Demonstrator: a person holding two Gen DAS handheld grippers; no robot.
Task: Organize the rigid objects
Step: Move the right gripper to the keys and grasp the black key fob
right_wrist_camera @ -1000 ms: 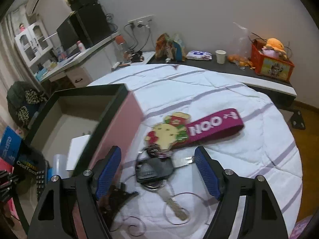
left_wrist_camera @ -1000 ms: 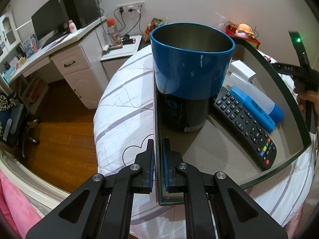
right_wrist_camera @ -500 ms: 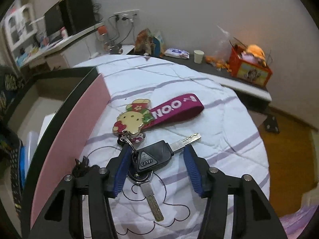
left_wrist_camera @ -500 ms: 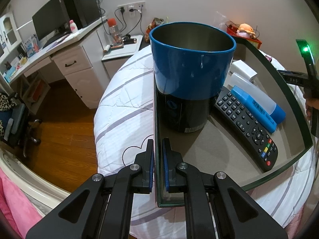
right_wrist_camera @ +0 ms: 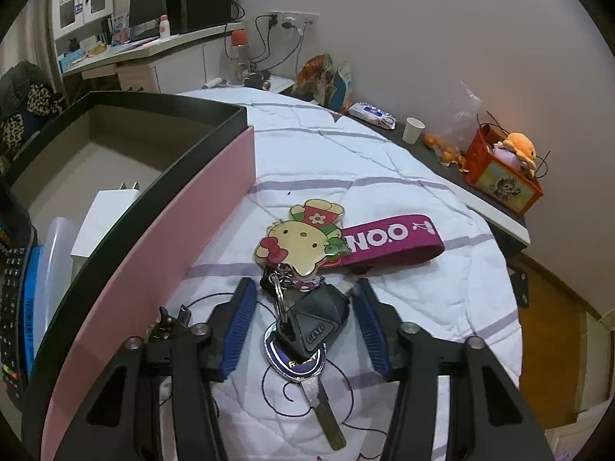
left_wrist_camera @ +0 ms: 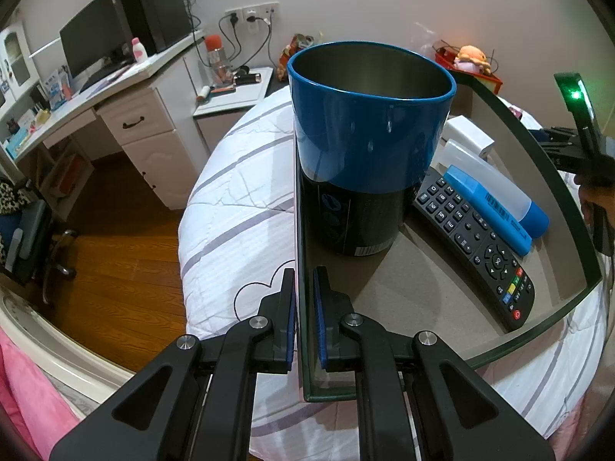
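On the bed, right gripper (right_wrist_camera: 303,330) jaws open around keys (right_wrist_camera: 303,330), pickup step, next close; left gripper (left_wrist_camera: 304,307) jaws clamp box (left_wrist_camera: 538,153) wall.

Black claw (left_wrist_camera: 304,301) arms, blue pads (right_wrist_camera: 239,328), silver screws.

Left gripper (left_wrist_camera: 304,303) clamped on the near wall of a dark-rimmed, shallow cardboard box (left_wrist_camera: 453,299) resting on a white quilted bed (left_wrist_camera: 238,199). Inside: tall blue-and-black metal cup (left_wrist_camera: 365,161), upright, long black remote control (left_wrist_camera: 476,246), blue-capped translucent bottle (left_wrist_camera: 496,192), white plastic charger block (left_wrist_camera: 467,136).
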